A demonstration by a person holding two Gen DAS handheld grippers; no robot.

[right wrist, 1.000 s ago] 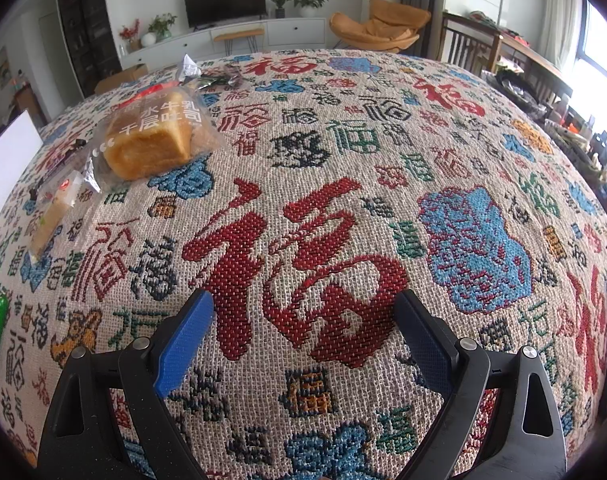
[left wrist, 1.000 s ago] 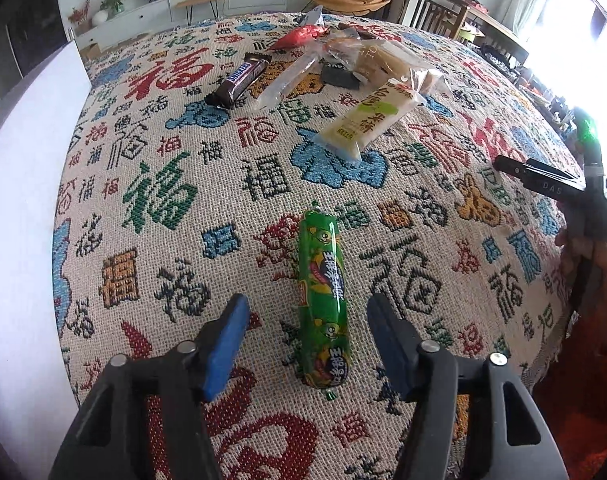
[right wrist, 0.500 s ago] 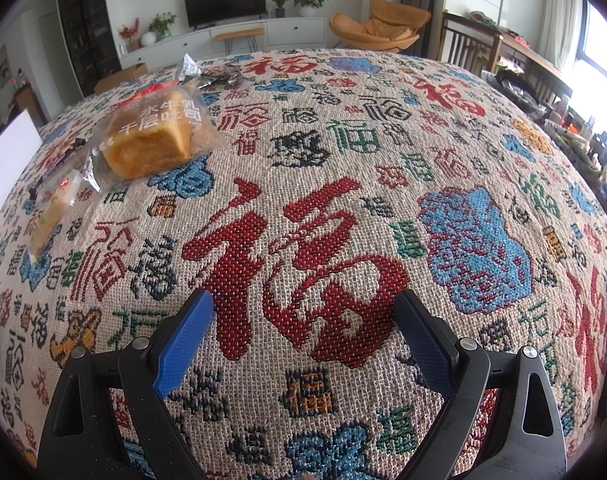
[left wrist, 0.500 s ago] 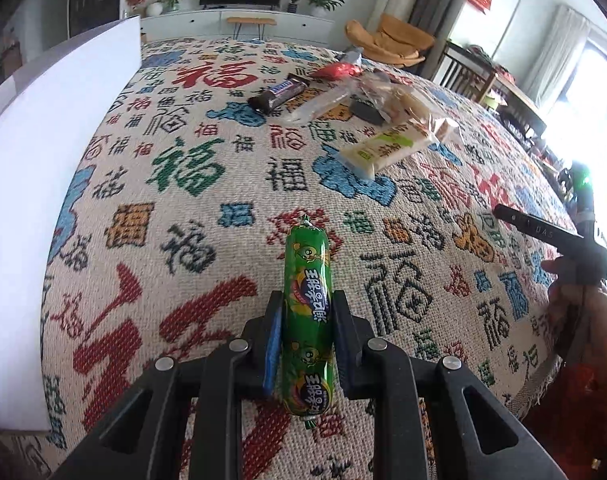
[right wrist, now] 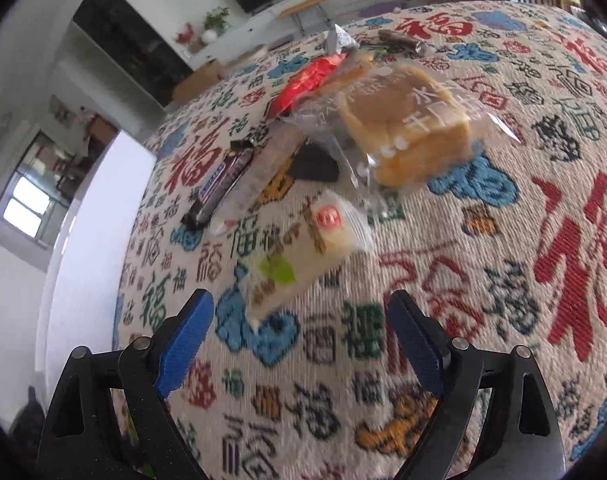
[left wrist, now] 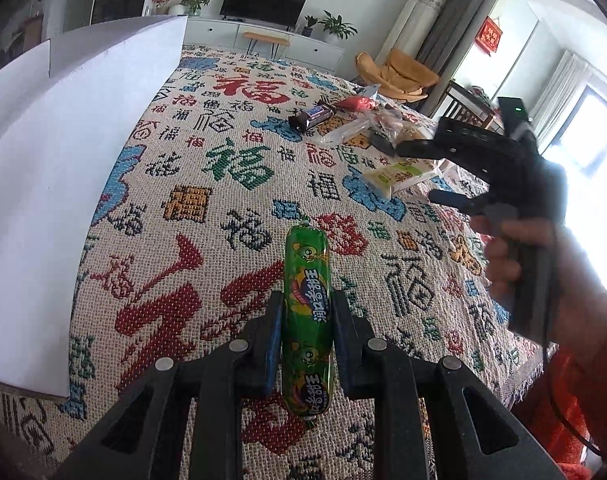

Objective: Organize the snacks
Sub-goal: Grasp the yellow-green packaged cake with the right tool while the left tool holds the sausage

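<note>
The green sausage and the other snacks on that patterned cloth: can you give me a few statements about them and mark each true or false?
1. The left tongs are shut on the green sausage. True.
2. The right tongs hold the bread. False: they hold nothing, and their jaws are closing slightly.
3. A chocolate bar lies on the cloth. True.
4. The pale packet sits on the white board. False: it lies on the cloth.

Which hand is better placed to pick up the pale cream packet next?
Right. The right tool is empty, its jaws wide but closing, and it faces the pale cream packet just ahead. The left tool is shut on the green sausage.
</note>
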